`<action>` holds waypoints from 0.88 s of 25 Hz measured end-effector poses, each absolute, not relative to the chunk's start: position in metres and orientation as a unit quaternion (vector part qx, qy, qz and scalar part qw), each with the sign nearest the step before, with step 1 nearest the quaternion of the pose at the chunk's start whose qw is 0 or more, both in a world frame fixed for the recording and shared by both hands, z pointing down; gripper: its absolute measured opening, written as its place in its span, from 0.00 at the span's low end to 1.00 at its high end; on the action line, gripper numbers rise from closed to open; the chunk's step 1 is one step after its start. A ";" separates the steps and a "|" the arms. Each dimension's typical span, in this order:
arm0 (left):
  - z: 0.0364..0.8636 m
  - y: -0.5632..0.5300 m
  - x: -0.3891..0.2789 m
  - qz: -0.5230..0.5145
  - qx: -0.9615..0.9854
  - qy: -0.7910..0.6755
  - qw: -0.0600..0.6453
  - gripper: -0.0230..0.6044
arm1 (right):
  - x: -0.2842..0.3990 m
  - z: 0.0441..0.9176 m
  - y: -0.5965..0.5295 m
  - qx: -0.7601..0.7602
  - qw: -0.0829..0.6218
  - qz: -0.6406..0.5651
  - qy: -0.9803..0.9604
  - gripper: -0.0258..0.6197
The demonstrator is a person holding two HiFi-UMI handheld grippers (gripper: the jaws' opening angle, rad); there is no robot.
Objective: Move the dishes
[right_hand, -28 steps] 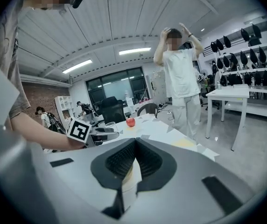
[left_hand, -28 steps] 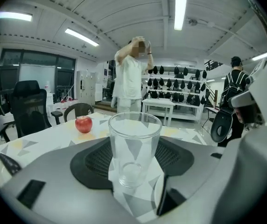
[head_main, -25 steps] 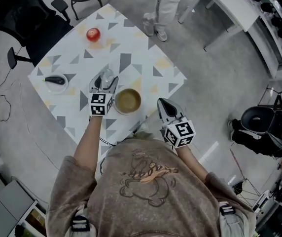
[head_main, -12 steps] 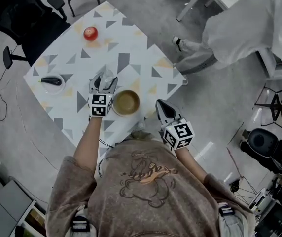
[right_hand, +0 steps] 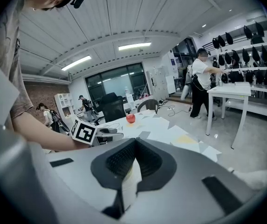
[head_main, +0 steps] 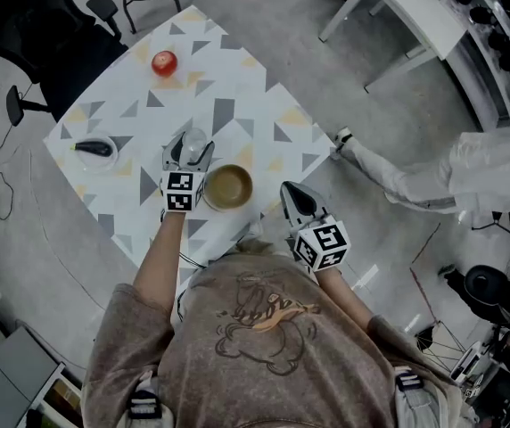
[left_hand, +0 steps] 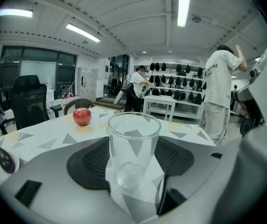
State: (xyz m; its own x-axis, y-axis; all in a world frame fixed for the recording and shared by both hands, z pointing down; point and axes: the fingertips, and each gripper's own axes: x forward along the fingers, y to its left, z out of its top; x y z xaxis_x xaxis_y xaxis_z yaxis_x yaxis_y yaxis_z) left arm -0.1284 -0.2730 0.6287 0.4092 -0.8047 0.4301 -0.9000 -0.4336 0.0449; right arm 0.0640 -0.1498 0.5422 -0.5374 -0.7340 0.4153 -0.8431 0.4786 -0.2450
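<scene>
Glass (left_hand: 133, 139) stood upright on the worktop (head_main: 237, 87), clamped between the wide-set jaws of the left tool (head_main: 190, 152). Bowl (head_main: 229, 185) lay just right of that tool, nearer it than the right tool (head_main: 296, 196), whose jaws were together and empty.

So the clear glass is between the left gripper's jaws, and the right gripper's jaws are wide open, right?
Not quite. The right gripper has its jaws together, nothing between them, as the right gripper view shows. The glass is between the jaws of the left gripper.
</scene>
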 end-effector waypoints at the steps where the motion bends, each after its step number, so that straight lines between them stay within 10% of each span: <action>1: 0.627 -0.272 -0.129 0.175 0.828 -0.516 0.135 0.50 | 0.064 0.541 -0.150 0.464 0.127 0.213 -0.850 0.05; 22: 0.582 -0.225 -0.133 0.147 0.824 -0.534 0.119 0.50 | 0.067 0.522 -0.139 0.463 0.097 0.187 -0.861 0.05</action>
State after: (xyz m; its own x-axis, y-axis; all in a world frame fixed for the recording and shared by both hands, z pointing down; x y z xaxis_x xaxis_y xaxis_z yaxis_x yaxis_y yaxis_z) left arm -0.1328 -0.2251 0.5817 0.3868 -0.8451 0.3690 -0.9150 -0.4017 0.0390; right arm 0.0668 -0.1391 0.5224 -0.5523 -0.7613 0.3397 -0.8336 0.5010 -0.2327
